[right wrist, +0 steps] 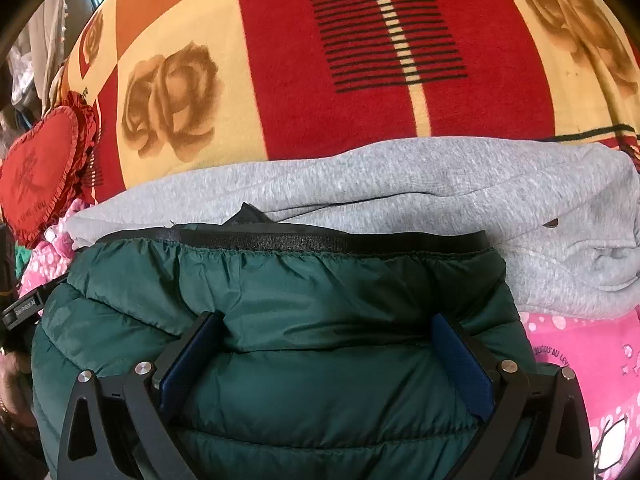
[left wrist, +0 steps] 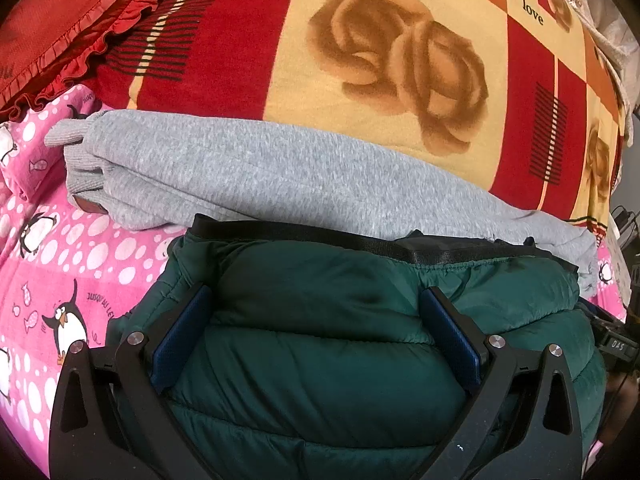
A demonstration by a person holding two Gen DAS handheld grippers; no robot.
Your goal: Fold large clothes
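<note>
A dark green puffer jacket (left wrist: 320,364) with a black elastic hem lies folded on the bed, filling the lower half of both views (right wrist: 320,276). My left gripper (left wrist: 316,294) is open, its blue pads (left wrist: 180,332) spread wide and pressing down on the jacket's padded surface. My right gripper (right wrist: 326,320) is open in the same way, with its pads (right wrist: 464,364) resting on the jacket near the hem. Neither pinches any cloth. Just beyond the jacket's hem lies a folded grey sweatshirt (left wrist: 240,168), seen in the right wrist view too (right wrist: 400,176).
A red and cream rose-print blanket (left wrist: 380,40) covers the bed behind the clothes. Under the clothes is a pink penguin sheet (left wrist: 60,260) (right wrist: 580,352). A red frilled heart cushion (right wrist: 40,176) sits at the far left. Part of the other gripper's body (left wrist: 616,346) shows at the right edge.
</note>
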